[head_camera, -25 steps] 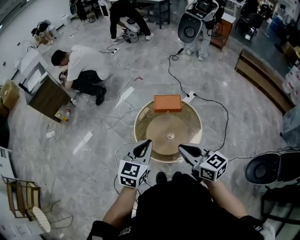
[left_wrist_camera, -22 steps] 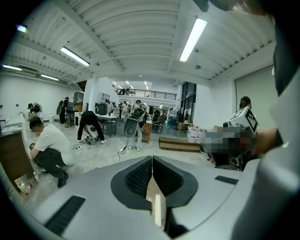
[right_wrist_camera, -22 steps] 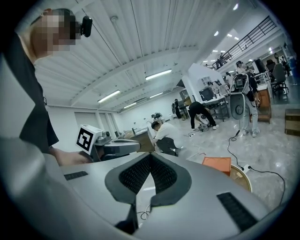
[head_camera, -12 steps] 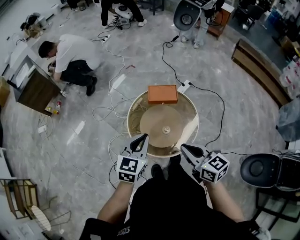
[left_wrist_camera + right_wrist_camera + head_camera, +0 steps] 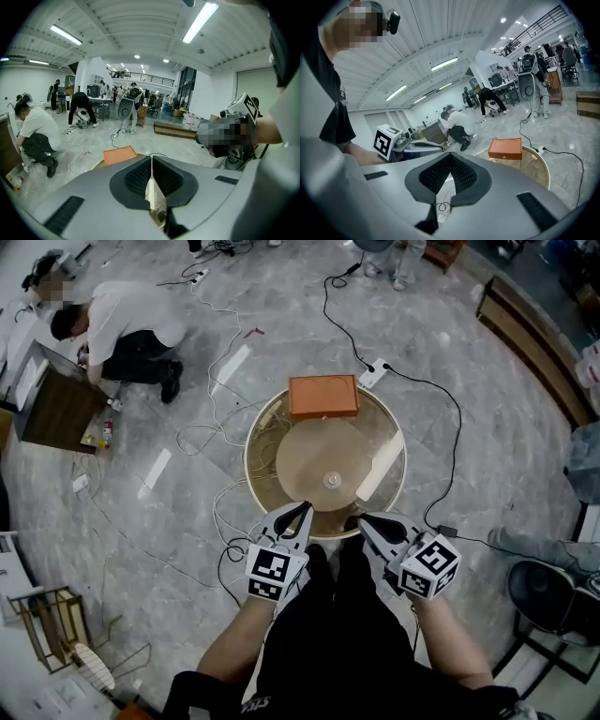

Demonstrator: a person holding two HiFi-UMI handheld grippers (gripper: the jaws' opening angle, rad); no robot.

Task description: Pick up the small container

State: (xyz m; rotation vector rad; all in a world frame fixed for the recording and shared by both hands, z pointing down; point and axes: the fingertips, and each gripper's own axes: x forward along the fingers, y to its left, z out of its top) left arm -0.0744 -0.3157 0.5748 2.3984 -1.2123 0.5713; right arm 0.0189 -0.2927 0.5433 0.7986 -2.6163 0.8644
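Note:
A round wooden table (image 5: 272, 413) with a pale rim stands in front of me. The small container (image 5: 332, 480), a tiny pale round thing, sits at its centre. An orange box (image 5: 323, 396) lies at the table's far edge, and a white strip (image 5: 380, 465) lies right of the container. My left gripper (image 5: 302, 512) is shut and empty at the near rim, left of the container. The right gripper (image 5: 364, 521) is also shut and empty at the near rim. In both gripper views the ribbed pads (image 5: 140, 176) (image 5: 461, 176) meet, with the orange box (image 5: 119, 154) (image 5: 505, 148) beyond.
Cables (image 5: 211, 442) trail over the marble floor around the table, and a power strip (image 5: 375, 374) lies behind it. A person (image 5: 122, 324) crouches by a wooden cabinet (image 5: 56, 409) at the far left. A black chair (image 5: 553, 592) is at the right.
The head view has tilted, so the table and floor slid up and left in the picture. Both grippers stay shut near the table's near rim, a little closer together.

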